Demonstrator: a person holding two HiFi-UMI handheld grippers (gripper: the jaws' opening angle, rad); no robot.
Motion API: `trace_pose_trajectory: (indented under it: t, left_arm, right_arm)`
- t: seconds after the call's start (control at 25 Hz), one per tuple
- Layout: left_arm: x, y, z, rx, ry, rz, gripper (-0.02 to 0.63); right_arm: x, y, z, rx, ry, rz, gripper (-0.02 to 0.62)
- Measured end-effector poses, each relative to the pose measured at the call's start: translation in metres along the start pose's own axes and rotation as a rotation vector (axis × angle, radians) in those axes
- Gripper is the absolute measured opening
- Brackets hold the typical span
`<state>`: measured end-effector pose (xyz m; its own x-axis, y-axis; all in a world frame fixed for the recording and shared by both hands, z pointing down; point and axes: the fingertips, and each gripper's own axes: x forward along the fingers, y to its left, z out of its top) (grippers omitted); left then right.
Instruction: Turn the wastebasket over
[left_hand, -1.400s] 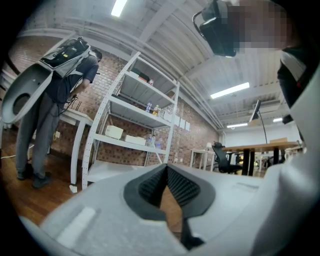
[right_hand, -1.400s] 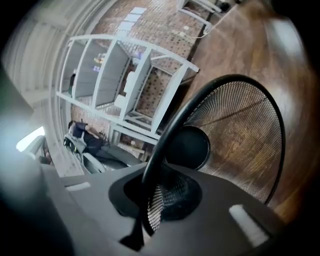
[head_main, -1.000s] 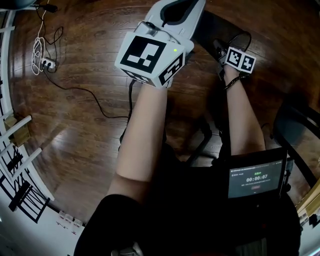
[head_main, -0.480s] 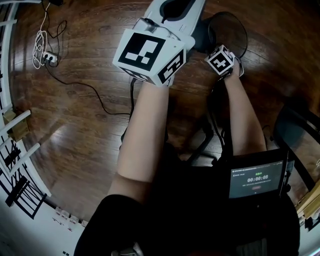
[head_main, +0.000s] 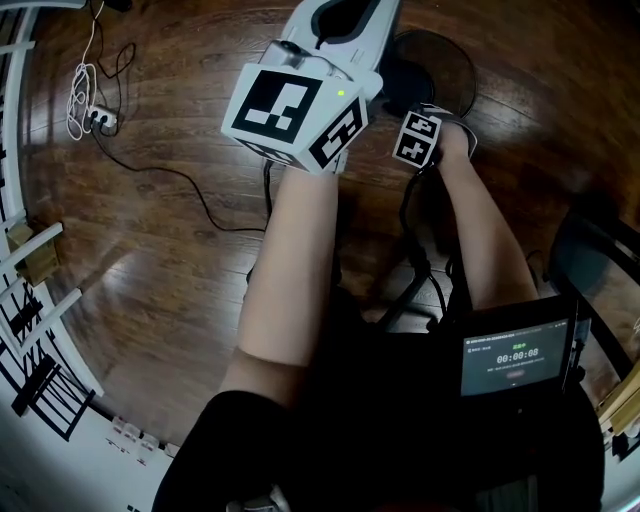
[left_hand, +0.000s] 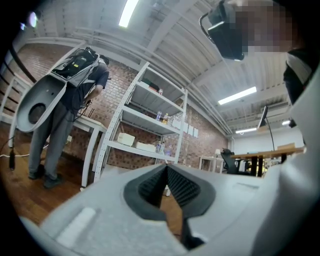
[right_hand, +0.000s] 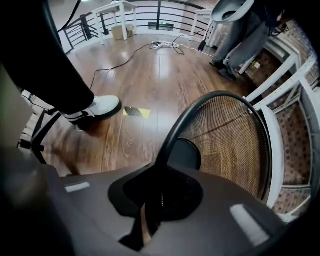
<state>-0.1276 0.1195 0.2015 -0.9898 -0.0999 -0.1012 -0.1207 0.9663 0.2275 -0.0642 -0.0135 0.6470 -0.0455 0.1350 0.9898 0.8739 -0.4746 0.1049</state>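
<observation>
The wastebasket (head_main: 447, 68) is a black wire-mesh bin on the wood floor, just past my right gripper (head_main: 426, 116). In the right gripper view its round rim curves up out of the jaws, and I look into the mesh wall (right_hand: 235, 140) and at the dark bottom disc (right_hand: 183, 153). My right gripper (right_hand: 158, 194) points straight down and is shut on the near part of the rim. My left gripper (head_main: 347, 12) is held high, close to the head camera. Its ribbed pads meet at the tips of the left gripper (left_hand: 166, 169) with nothing between them.
A cable and power strip (head_main: 88, 122) lie on the floor at the left by a white railing (head_main: 12, 150). A black chair (head_main: 590, 250) stands at the right. A person (left_hand: 65, 110) stands by white shelving (left_hand: 150, 120). A white shoe (right_hand: 97, 106) is near the basket.
My right gripper has moved left and down and rolled, so its marker cube now faces another way. The wastebasket now shows beside it. The left gripper has hardly shifted.
</observation>
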Motion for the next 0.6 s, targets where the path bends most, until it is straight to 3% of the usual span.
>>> trace_pose_trajectory:
  t: [0.28,0.44,0.6]
  left_arm:
    - [0.000,0.000,-0.010,-0.009,0.021,0.011,0.002]
    - [0.002,0.003,-0.023,-0.019,0.050,0.011,0.002]
    - [0.003,0.009,-0.031,-0.018,0.063,0.002,0.002]
  right_arm:
    - [0.006,0.002,-0.003,-0.052,0.012,-0.041,0.030]
    - [-0.002,-0.006,0.001,-0.038,-0.019,-0.070,0.117]
    - [-0.013,-0.009,0.005,-0.052,-0.031,-0.068,0.142]
